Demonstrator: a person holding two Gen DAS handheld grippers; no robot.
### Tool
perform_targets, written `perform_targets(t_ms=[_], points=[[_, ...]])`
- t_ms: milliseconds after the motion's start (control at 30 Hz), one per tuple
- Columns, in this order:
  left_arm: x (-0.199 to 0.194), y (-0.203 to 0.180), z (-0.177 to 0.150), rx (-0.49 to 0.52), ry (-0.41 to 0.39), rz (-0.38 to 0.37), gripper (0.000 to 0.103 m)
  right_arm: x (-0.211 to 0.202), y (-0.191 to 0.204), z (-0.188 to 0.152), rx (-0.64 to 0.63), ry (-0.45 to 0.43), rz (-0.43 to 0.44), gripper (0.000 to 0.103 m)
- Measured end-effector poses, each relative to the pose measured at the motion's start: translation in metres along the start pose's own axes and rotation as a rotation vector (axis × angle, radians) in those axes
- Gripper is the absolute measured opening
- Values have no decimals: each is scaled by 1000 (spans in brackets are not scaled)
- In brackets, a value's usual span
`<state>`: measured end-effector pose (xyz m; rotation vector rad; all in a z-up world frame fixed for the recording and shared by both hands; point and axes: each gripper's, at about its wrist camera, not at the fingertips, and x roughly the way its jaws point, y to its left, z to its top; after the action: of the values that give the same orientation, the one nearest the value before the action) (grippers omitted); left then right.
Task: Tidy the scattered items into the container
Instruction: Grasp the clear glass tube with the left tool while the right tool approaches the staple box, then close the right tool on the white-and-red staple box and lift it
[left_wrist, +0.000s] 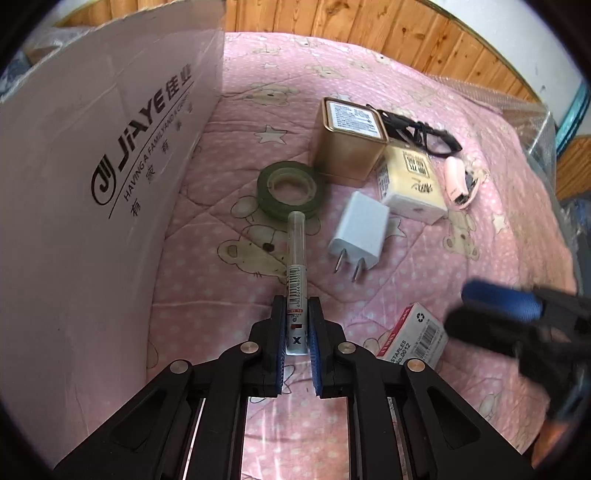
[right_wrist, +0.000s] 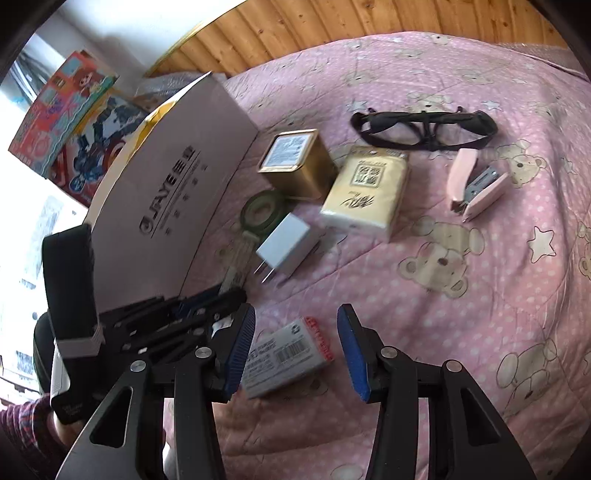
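left gripper clamped on pen lying on bedspread beside box; light, stiff, slippery (grip mid-barrel). right gripper open wide over staple box, nothing held.

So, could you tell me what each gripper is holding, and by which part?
Left gripper grips the slim white barcoded pen near its lower end; right gripper holds nothing.

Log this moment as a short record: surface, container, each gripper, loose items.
surface: pink quilt
container: cardboard box, beside the items
left gripper: shut on pen
right gripper: open over staples box
loose items: tape roll, charger, gold tin, tissue pack, glasses, pink stapler
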<state>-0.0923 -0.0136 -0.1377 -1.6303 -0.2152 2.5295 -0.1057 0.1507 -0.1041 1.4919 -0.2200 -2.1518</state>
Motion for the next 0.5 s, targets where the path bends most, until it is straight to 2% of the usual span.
perform_targets(t_ms=[33,67,167,200,233,267,300,433,500], points=[[1,3,2,-19,2,-19,14,-2,3,-2,-16,7,-6,49],[1,5,5,-26,2,-35,18,-5,7,-5,-32,13,-14,51],[7,-2,11,3,-2,-66,35,-15,13,-17,-45,10,-35,56],[8,-3,13,12,-6,-63,35,-14,14,-19,-33,15,-36,56],[9,-4,14,21,-11,-64,34,-11,15,-20,-21,24,-32,56],[10,-3,15,29,-19,-54,19,-7,16,-21,-10,34,-26,56],[11,-3,15,33,-19,-31,12,-2,18,-22,1,44,-22,56],[9,4,16,16,-28,-55,11,20,21,-28,27,60,-35,56],[8,5,14,9,-31,-57,11,22,22,-27,15,28,-72,47]])
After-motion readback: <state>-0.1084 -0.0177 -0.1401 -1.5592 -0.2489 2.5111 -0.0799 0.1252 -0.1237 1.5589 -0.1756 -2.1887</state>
